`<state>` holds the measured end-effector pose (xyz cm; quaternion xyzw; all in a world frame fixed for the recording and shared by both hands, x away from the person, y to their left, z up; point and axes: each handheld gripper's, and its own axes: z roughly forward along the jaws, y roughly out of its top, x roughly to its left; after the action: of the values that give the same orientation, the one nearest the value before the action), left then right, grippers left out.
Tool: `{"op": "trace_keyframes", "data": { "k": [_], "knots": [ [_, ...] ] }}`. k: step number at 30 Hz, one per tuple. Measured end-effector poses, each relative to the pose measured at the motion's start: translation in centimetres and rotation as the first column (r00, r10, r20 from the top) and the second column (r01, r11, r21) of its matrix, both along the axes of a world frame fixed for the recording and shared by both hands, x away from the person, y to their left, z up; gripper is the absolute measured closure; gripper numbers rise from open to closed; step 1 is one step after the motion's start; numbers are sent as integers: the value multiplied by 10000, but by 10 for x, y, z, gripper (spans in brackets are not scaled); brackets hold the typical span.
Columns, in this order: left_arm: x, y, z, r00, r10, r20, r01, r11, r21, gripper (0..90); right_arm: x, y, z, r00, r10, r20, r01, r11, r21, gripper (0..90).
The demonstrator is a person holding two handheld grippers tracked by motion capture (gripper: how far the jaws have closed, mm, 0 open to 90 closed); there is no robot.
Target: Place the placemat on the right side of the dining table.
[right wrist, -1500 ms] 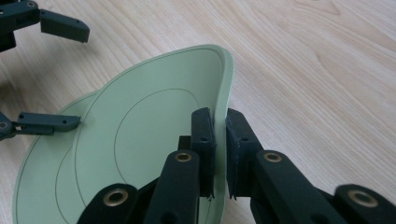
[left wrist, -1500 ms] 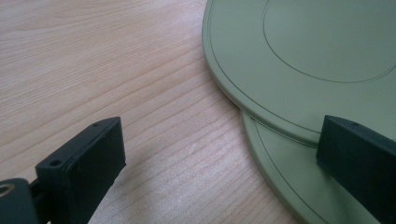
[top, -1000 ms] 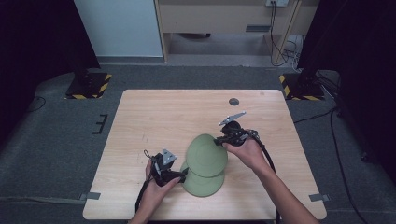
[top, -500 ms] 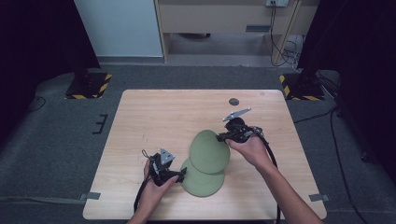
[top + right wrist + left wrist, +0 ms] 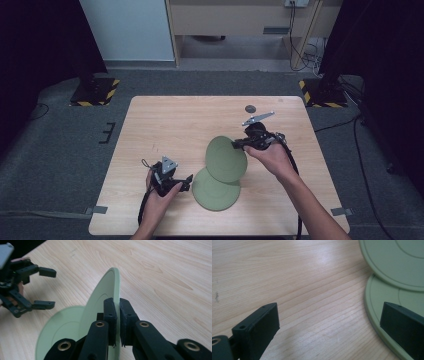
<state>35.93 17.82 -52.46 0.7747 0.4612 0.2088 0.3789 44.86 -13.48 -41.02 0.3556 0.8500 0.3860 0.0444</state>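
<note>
The right claw (image 5: 117, 315) grips a tilted green plate (image 5: 226, 159) by its rim. Its lower edge overlaps a second plate (image 5: 215, 192) lying flat near the bench's (image 5: 175, 125) front edge. The left claw (image 5: 186, 182) waits released just beside it.

Each black hand-held gripper (image 5: 239, 143) has brass-ringed pivots, a grey triangular plate and a trailing black cable.

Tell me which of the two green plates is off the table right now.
The upper green plate, clamped by its rim in the right gripper and tilted up on edge. The lower green plate lies flat on the table, near the open left gripper.
</note>
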Motion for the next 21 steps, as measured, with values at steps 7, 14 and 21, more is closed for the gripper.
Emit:
{"op": "trace_keyframes", "data": {
  "k": [7,14,21],
  "knots": [
    [1,2,-1,9999,94,-59,-94,9999,77,23,-1,-1,12,10000,6,73,-8,9997,230,859],
    [2,9,0,9994,355,-47,-355,9994,3,21,1,-5,21,9995,-220,218,211,9990,391,860],
    [4,15,-1,9983,571,-79,-571,9984,11,22,4,-15,33,9968,-658,459,640,9972,387,860]
  ]
}}
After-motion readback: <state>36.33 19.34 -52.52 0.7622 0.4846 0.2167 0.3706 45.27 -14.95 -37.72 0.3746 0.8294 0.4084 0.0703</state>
